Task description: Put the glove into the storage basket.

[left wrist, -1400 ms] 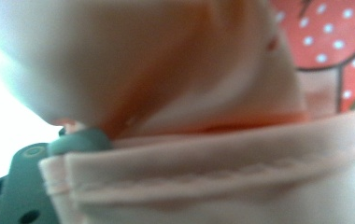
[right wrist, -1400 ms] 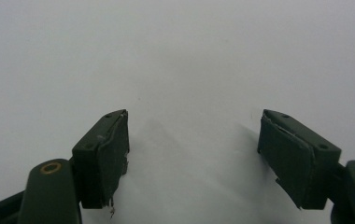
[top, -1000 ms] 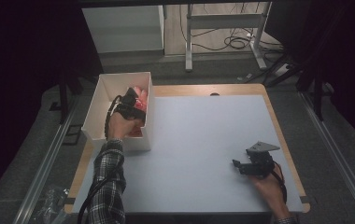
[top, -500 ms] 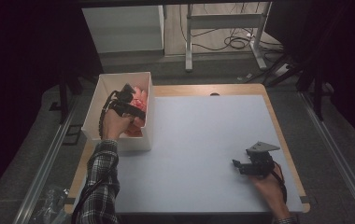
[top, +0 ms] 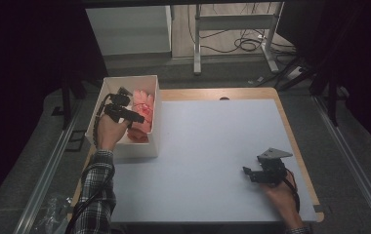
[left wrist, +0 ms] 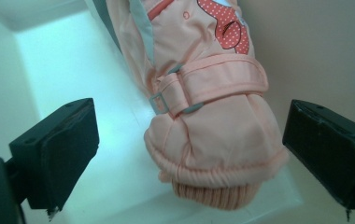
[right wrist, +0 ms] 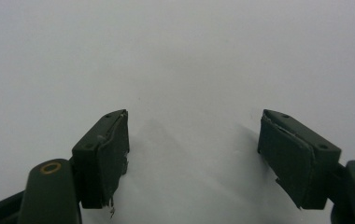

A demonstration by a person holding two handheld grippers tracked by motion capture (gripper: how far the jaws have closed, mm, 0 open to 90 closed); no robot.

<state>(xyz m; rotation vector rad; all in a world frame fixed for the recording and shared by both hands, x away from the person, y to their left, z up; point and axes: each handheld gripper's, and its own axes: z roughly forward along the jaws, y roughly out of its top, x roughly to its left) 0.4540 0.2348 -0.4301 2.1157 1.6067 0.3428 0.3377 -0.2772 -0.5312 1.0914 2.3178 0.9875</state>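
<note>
Pink padded fabric marks the child's ski mitten (left wrist: 203,116), which lies inside an open white cardboard box (top: 106,92) at about ten o'clock on the table (top: 213,146), the box set against the left edge of the pale work surface. Seen from the left gripper view, the mitten shows a knitted cuff nearest the camera, a wrist strap with a grey buckle above it, and a red polka-dot patch farther up; it rests on the white floor of the box beside one wall. Left gripper (top: 133,118), held by the left hand (top: 109,132) in a plaid sleeve (top: 95,195), reaches into the box from the six o'clock side. Its two black jaws stand spread wide, one on each side of the cuff, and neither pad (left wrist: 68,154) touches the fabric. Right gripper (top: 252,174), with its grey three-cornered plate on top, sits at about four o'clock, low over bare table and well apart from the box, held by the right hand (top: 282,197). In the right gripper view its jaws are likewise spread, with nothing between them but the pale tabletop and their own shadows.
</note>
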